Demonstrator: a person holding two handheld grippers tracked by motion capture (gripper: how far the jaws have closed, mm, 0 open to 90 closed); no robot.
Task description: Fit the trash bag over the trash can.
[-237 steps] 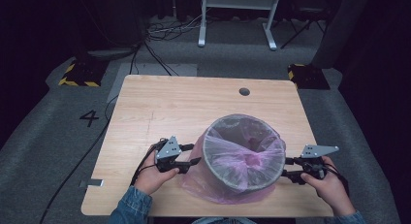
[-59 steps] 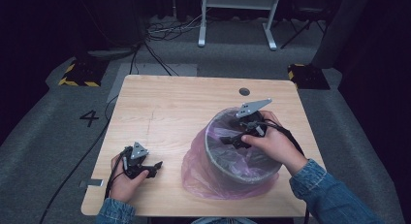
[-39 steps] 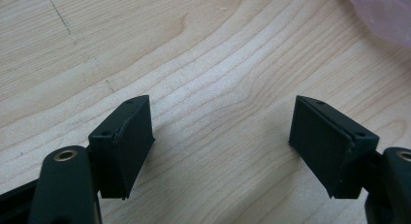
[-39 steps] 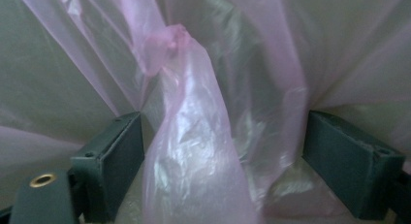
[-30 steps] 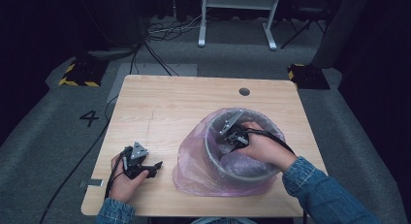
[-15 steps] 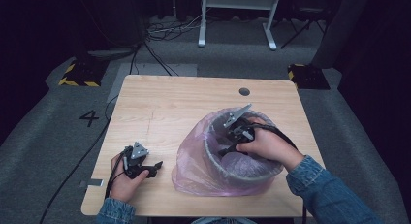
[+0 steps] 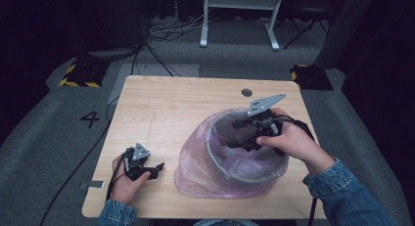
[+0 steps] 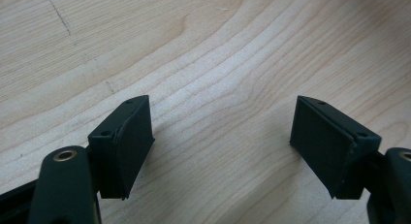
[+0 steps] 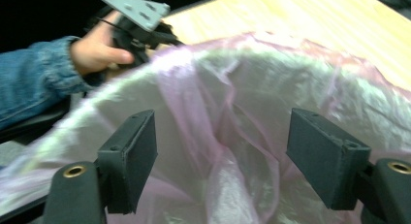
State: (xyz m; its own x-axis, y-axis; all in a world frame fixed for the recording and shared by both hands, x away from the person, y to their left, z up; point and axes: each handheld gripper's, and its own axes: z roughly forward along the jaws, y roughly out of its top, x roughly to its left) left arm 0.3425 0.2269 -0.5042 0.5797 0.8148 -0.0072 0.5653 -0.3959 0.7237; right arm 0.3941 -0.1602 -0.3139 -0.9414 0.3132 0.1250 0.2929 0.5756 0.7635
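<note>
A grey round bin (image 7: 254,177) lined with a pink plastic bag (image 7: 195,173) stands at the table's front right. My right gripper (image 7: 236,133) hovers over the bin's mouth at rim height, pointing left. Its jaws have just closed a little but stand open, apart from the bag's crumpled lining (image 9: 252,88), which lies beyond my right gripper (image 9: 225,166). My left gripper (image 7: 156,169) rests on the table left of the bin, open. Between the pads of the left gripper (image 8: 220,146) there is bare wood. The other hand's gripper (image 9: 138,20) shows past the bag's edge.
The wooden table (image 7: 171,108) has a round cable hole (image 7: 246,92) near its far edge. Loose bag plastic spreads on the table around the bin's left base. Cables trail from both grippers off the front edge.
My right hand has lifted out of the bin's inside up to its rim. The bag's loose top has settled lower around the bin. The left hand has stayed put.
</note>
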